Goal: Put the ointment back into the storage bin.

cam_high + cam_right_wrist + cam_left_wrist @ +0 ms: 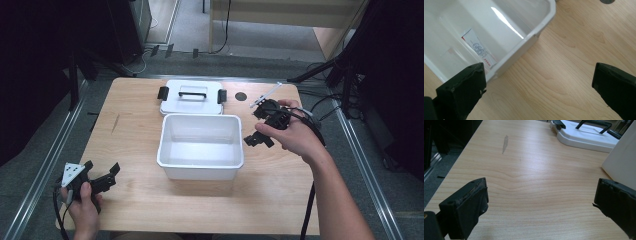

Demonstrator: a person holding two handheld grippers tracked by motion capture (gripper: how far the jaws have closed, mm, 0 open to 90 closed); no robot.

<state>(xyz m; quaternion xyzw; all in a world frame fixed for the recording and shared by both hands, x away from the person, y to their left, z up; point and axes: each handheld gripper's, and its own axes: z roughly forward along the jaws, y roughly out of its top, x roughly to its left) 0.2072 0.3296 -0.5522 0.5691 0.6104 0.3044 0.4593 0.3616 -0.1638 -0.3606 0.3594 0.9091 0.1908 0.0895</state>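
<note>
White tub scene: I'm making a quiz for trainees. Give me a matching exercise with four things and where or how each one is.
1 tube
2 lid
3 right claw
4 left claw

a beyond the tub's far wall
b open, near the table's front left corner
c lying inside the tub
d open, right of the tub

Pairs: 1c, 2a, 3d, 4b

light: bright, even, from overhead | glare: streak on inner wall of white bin (506,23); sheen on desk (541,167) beside bin | surroundings beyond desk dark | focus: soft, slightly blurred
</note>
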